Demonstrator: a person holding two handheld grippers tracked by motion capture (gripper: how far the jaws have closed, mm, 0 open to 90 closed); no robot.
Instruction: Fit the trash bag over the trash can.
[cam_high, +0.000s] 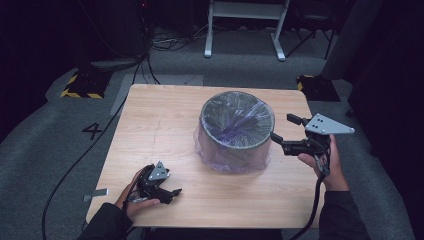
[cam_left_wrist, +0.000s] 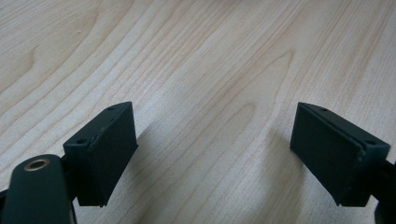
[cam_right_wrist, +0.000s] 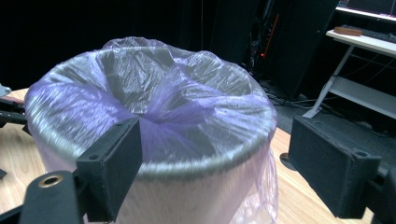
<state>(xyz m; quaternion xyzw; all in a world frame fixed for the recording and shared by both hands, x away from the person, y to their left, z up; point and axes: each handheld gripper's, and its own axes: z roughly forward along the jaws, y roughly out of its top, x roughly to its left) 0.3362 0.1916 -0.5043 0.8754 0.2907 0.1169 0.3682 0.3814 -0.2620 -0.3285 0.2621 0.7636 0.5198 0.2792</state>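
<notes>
bin (cam_high: 235, 131) lined with purple bag (cam_high: 239, 121) stood mid-table (cam_high: 160, 115), right gripper (cam_high: 286, 134) just beside its rim, jaws wide, empty, left gripper (cam_high: 165, 192) well apart near front edge, jaws wide over bare wood, right gripper view showed the bag's gathered centre (cam_right_wrist: 163, 116)

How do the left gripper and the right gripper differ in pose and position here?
The left gripper sits low near the table's front edge; the right gripper is raised beside the bag-lined bin. The left faces bare wood, the right faces the bin. Both are open, holding nothing.
</notes>
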